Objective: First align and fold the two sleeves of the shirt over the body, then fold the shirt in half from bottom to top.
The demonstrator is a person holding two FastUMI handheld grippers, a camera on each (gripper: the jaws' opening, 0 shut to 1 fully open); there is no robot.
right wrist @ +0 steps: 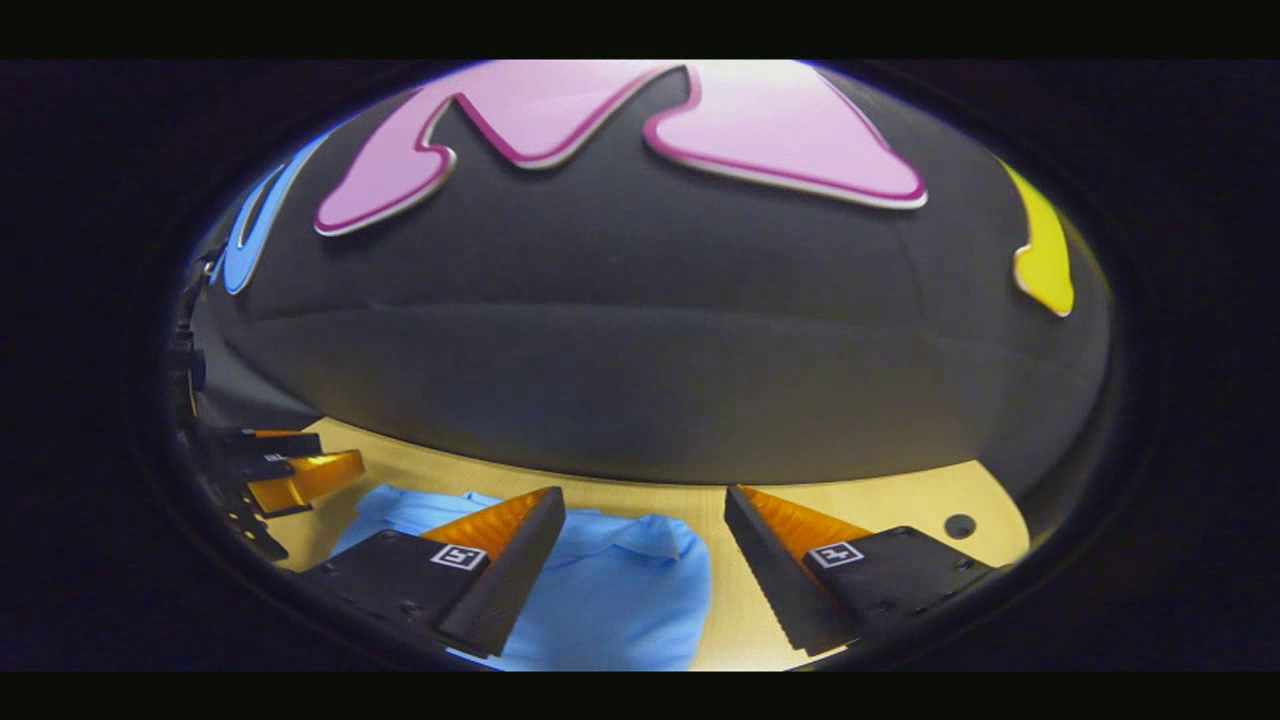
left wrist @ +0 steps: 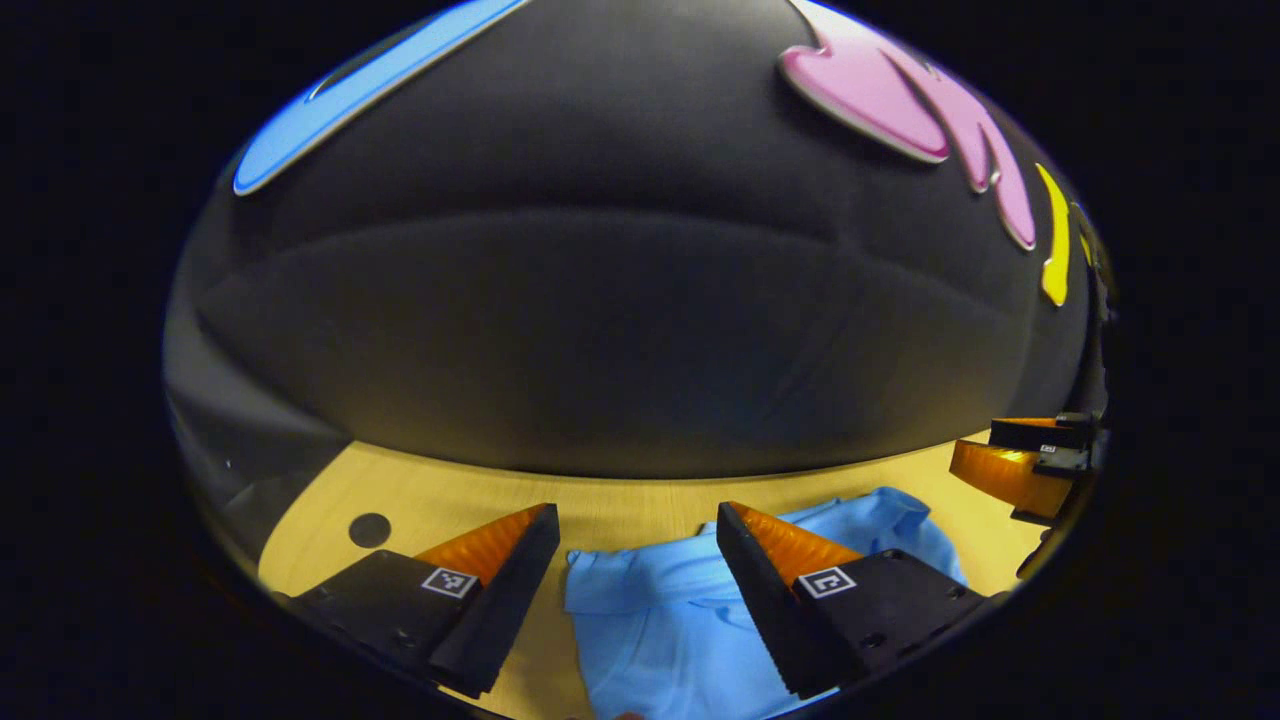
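A light blue shirt (left wrist: 660, 620) lies on the wooden table (left wrist: 620, 505), its collar end toward the wall. My left gripper (left wrist: 635, 520) is open above the shirt's left part, with nothing between its fingers. In the right gripper view the same shirt (right wrist: 610, 590) lies low and left of centre. My right gripper (right wrist: 645, 500) is open over the shirt's right edge, holding nothing. Each gripper also shows in the other's view: the right gripper (left wrist: 1030, 460) at the far right, the left gripper (right wrist: 285, 470) at the far left.
The bare wooden table (right wrist: 880, 505) runs back to the booth's black cloth wall (left wrist: 640, 330). A small dark round hole (left wrist: 369, 529) sits in the tabletop at the left, and the same kind of hole (right wrist: 960, 525) shows at the right in the right gripper view.
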